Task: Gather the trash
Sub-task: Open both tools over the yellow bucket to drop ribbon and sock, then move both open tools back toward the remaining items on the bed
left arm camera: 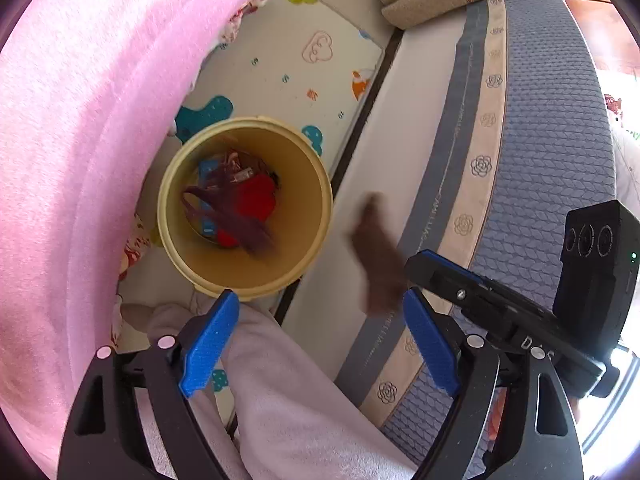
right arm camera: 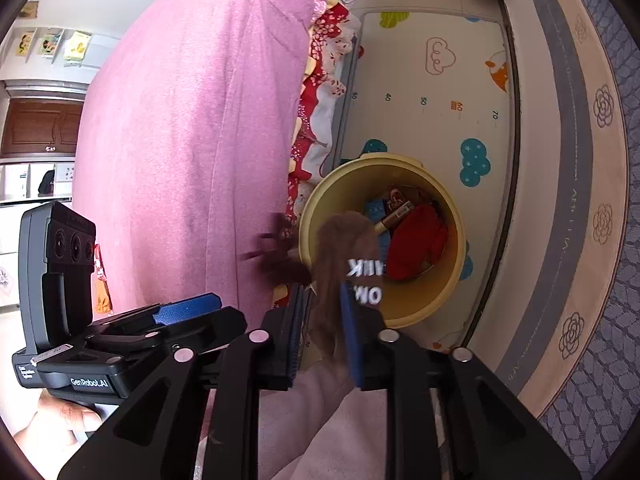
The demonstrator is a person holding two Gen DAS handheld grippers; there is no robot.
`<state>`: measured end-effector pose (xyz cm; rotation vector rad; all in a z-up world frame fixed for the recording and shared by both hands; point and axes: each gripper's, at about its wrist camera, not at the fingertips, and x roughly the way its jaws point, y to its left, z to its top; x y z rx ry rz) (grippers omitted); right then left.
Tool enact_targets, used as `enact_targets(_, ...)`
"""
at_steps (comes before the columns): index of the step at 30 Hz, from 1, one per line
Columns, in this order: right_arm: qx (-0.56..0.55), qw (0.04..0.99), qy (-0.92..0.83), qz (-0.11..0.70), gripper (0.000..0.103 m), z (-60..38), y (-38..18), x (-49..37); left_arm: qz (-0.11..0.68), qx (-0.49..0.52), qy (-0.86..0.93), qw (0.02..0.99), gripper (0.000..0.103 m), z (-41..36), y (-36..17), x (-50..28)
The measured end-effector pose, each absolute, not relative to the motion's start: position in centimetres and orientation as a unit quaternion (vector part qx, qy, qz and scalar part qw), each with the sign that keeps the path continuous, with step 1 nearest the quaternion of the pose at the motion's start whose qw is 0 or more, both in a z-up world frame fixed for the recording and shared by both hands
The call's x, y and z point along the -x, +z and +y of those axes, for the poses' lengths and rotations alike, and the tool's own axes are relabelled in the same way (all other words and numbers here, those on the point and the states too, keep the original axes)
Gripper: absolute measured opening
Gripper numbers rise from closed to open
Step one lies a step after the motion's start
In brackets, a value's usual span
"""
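Two views cover the scene. From the left: a pink blanket (left arm camera: 80, 160) hangs down the left side in the left wrist view. Just right of it, a yellow bin (left arm camera: 308, 236) stands on a patterned play mat (left arm camera: 288, 64), holding red, blue and dark purple scraps. The left gripper (left arm camera: 320, 344) is spread wide and holds nothing. Further right, a blurred brown wrapper (left arm camera: 380, 256) hangs with its long axis roughly vertical, over the white edge of a mattress (left arm camera: 540, 140).

In the right wrist view, the right gripper (right arm camera: 324, 332) is closed on the brown wrapper (right arm camera: 340, 248), which extends forward from the jaws, its far end over the near rim of the yellow bin (right arm camera: 440, 292). The pink blanket (right arm camera: 192, 140) stands close to the bin's left, the mattress border (right arm camera: 568, 184) to the right.
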<state>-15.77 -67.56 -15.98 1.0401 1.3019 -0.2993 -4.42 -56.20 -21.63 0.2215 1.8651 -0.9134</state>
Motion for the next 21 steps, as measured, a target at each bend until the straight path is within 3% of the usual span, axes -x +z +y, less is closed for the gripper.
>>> enact_targets(21,-0.437,0.670,-0.126,0.587,0.023,-67.6,-14.1,13.5,0.768,-0.074,-0.382,0.509,0.083,-55.2,-20.9,3.2)
